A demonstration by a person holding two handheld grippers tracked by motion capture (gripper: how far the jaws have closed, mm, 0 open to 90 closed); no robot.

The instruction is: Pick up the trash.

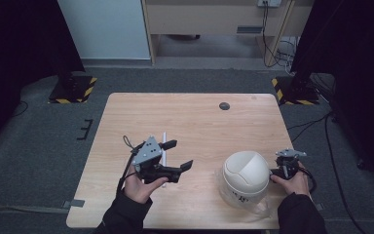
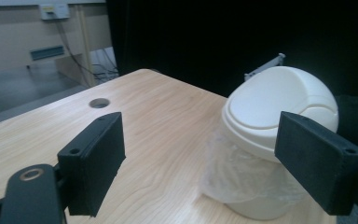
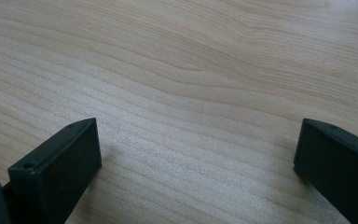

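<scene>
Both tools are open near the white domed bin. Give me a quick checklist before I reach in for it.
1. Left tool open, empty: ok.
2. Right tool open, empty: ok.
3. Left tool aimed at the bin: ok.
4. Right tool aimed at the bin: not ok, it faces bare table.
5. Bin upright, domed lid on: ok.
6. Plastic liner clear of the grip spot: cannot tell.

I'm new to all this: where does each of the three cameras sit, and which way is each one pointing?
High view: above the person's side, looking forward and down on the table; forearms, hands, left claw and right claw show.
Left gripper view: rides the left claw, facing the white bin; its black jaws show, spread.
Right gripper view: rides the right claw, looking down on bare tabletop; jaws spread.
The high and left gripper views share the bin.
</scene>
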